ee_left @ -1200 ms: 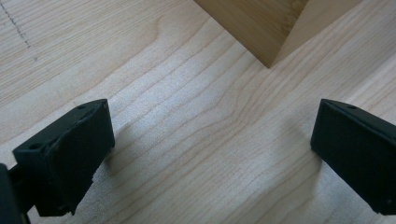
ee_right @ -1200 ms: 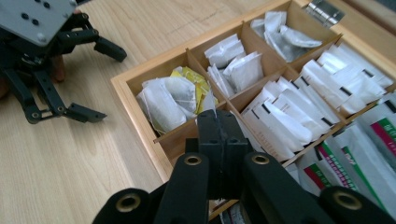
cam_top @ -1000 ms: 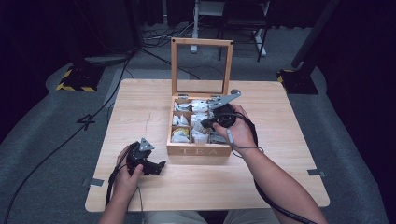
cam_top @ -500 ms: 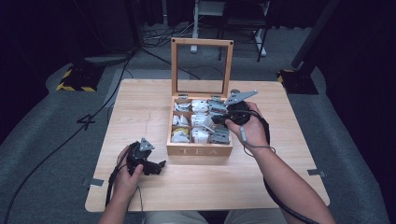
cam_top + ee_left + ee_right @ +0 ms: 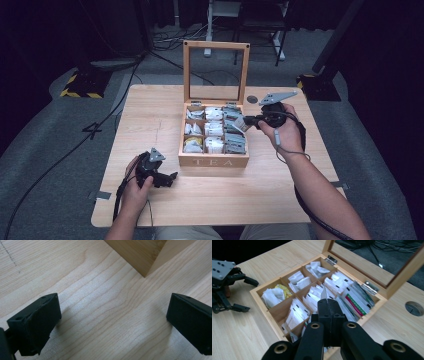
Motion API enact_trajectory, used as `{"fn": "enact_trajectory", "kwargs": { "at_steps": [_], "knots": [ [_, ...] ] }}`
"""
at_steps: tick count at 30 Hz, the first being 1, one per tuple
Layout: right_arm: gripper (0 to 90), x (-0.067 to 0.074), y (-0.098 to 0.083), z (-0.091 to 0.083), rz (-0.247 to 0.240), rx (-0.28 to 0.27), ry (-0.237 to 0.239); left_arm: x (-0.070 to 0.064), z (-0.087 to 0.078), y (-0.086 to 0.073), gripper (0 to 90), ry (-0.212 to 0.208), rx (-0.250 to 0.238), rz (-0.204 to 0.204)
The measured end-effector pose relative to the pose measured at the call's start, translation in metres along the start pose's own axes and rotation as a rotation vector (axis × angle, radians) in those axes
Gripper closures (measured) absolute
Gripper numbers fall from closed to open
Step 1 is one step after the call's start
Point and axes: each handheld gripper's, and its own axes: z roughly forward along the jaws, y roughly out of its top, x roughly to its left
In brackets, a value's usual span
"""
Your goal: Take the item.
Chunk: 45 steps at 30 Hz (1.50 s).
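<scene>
- The right gripper [image 5: 246, 121] sits just right of centre in the high view, beside the right-hand edge of the open wooden tea box [image 5: 214, 161] with its upright glass-paned lid.
- Its black jaws are clamped tight on a thin white paper tea sachet [image 5: 324, 294]; in the right gripper view the sachet's pointed corner pokes up above the jaw tips, mid-frame.
- That sachet hangs above the box's right-hand column of compartments, clear of the packets packed below it.
- The compartments hold white sachets [image 5: 297, 280], with one yellow packet [image 5: 283, 290] in a cell at the left of the right gripper view.
- Lower left in the high view, the left gripper [image 5: 169, 179] rests on the light wooden table [image 5: 150, 110], just off the box's front left corner.
- Its jaws stand spread wide with bare tabletop between them, gripping nothing; a corner of the box shows at the top of the left gripper view.
- A round grey grommet [image 5: 414, 308] sits in the table at the right edge of the right gripper view.
</scene>
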Motion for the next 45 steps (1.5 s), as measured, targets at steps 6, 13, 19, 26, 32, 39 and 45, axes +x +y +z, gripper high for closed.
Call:
{"fn": "enact_trajectory", "kwargs": {
  "at_steps": [6, 13, 19, 26, 32, 39, 45],
  "knots": [
    [90.0, -0.015, -0.008, -0.011, 0.028, -0.002, -0.036, 0.000, 0.000, 0.000, 0.1, 0.000, 0.000, 0.000],
    [90.0, -0.030, -0.017, -0.019, 0.057, 0.002, -0.067, 0.000, 0.000, 0.000, 0.1, 0.000, 0.000, 0.000],
    [90.0, -0.046, -0.027, -0.026, 0.086, 0.017, -0.101, 0.000, 0.000, 0.000, 0.1, 0.000, 0.000, 0.000],
    [90.0, -0.061, -0.039, -0.030, 0.111, 0.045, -0.142, 0.000, 0.000, 0.000, 0.1, -0.003, 0.000, -0.001],
    [90.0, -0.070, -0.049, -0.029, 0.134, 0.061, -0.167, 0.000, 0.000, 0.000, 0.2, -0.003, 0.000, -0.001],
    [90.0, -0.088, -0.074, -0.025, 0.194, 0.089, -0.204, 0.000, 0.000, 0.000, 0.1, -0.003, 0.000, -0.001],
    [90.0, -0.096, -0.089, -0.020, 0.212, 0.108, -0.212, 0.000, 0.000, 0.000, 0.1, -0.003, 0.000, -0.001]
  ]
}}
